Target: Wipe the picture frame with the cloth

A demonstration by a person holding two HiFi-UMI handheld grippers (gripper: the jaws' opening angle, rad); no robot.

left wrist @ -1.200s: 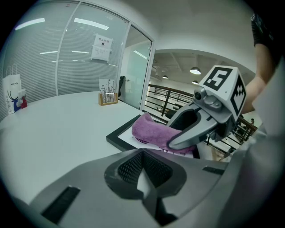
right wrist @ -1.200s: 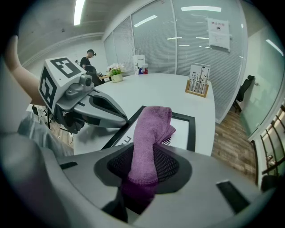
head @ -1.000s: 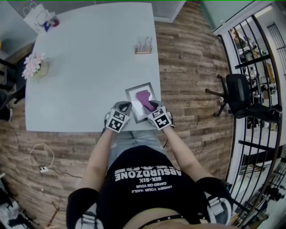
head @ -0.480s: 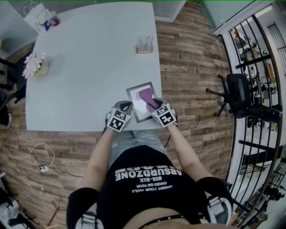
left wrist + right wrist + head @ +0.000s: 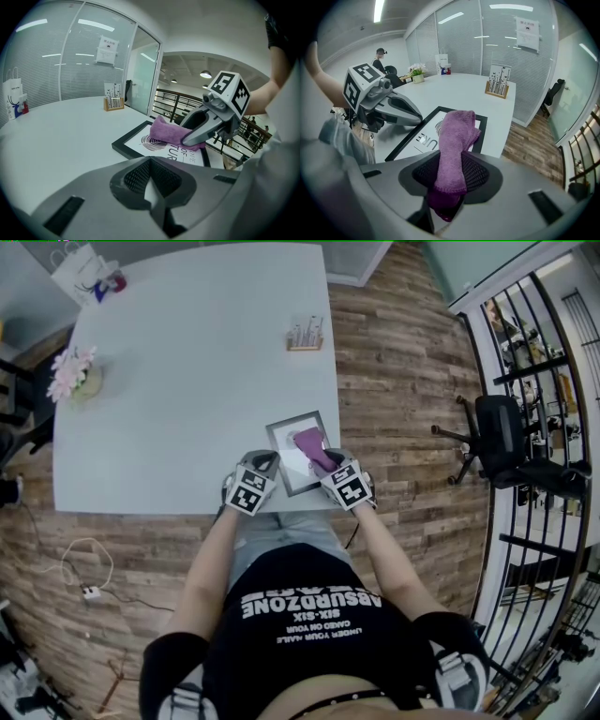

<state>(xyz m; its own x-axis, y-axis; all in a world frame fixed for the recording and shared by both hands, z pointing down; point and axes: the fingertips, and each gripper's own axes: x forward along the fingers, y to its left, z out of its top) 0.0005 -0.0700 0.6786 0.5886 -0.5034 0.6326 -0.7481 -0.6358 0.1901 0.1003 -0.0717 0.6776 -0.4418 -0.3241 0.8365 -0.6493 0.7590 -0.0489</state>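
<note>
The right gripper point(image 5: 323, 465) is clamped on the purple cloth point(image 5: 308, 441), and the cloth's free end lies on the picture frame point(image 5: 287, 468). The left gripper point(image 5: 264, 463), jaws together on nothing, sits just beside the frame's near left corner. The frame lies flat at the near edge of the white table point(image 5: 187, 381). A wooden holder point(image 5: 302, 337) stands farther back.

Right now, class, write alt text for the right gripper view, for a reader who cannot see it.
The right tongs grip a purple cloth whose free end lies on a black picture frame, flat on a white table. The left tongs, closed, point toward the frame.
</note>
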